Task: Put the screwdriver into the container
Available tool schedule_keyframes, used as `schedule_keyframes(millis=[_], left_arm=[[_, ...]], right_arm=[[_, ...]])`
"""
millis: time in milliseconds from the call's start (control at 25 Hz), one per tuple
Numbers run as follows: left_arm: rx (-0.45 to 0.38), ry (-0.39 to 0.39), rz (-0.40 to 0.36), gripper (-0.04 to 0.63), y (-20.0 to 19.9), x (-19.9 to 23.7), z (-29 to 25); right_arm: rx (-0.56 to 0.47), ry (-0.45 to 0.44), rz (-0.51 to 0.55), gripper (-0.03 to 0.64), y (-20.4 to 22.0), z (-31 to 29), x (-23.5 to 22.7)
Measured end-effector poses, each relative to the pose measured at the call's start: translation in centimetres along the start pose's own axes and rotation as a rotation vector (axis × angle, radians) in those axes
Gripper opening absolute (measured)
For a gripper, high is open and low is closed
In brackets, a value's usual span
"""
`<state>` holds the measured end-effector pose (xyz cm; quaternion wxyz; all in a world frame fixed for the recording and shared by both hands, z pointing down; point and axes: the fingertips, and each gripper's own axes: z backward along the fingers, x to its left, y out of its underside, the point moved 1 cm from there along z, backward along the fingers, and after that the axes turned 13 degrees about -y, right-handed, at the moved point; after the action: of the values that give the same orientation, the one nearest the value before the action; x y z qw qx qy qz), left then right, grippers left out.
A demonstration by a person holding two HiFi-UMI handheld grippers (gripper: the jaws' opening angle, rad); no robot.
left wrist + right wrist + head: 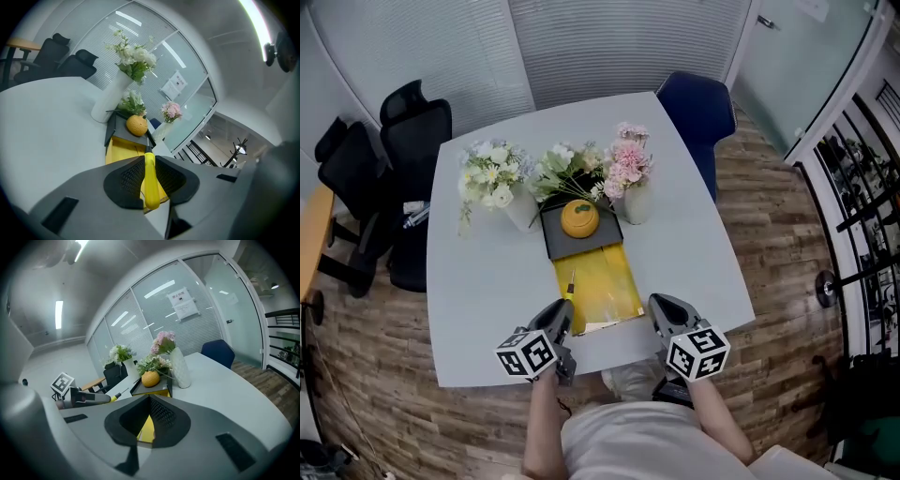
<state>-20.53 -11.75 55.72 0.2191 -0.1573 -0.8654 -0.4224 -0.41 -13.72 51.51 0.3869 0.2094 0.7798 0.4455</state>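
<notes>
The left tongs [564,312] hide most of the screwdriver [571,284]

Grey left gripper [561,311] and right gripper [664,307] (black meshed pads [129,180]) bear black-and-white marker cubes [528,354]; white shirt [628,445].

I am the right gripper [150,398], low at six o'clock, and my jaws are closed, pads meeting at the tips with nothing gripped. Through the slit between them shows the yellow container [147,430] on the white worktop [225,390]. At twelve o'clock, an orange fruit [150,378] sits on a dark tray [140,389]. A white vase [180,367] of pink flowers [164,339] stands at one o'clock, just beside the tray. At nine o'clock the left gripper [108,398] holds the screwdriver [117,395], shaft pointing toward the tray.
</notes>
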Motion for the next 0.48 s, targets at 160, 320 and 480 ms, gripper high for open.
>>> schedule_keyframes(millis=[160, 320, 480], left_arm=[[0.024, -0.006, -0.007, 0.071, 0.8, -0.1, -0.9], [0.058, -0.025, -0.034, 0.071, 1.9, 0.1, -1.6], [0.082, -0.046, -0.054, 0.071, 2.1, 0.5, -2.4]], right_arm=[[0.009, 0.018, -0.020, 0.015, 0.8, 0.5, -1.2], [0.026, 0.023, -0.040, 0.015, 1.7, 0.5, -1.9], [0.038, 0.009, -0.038, 0.015, 1.7, -0.3, -2.1]])
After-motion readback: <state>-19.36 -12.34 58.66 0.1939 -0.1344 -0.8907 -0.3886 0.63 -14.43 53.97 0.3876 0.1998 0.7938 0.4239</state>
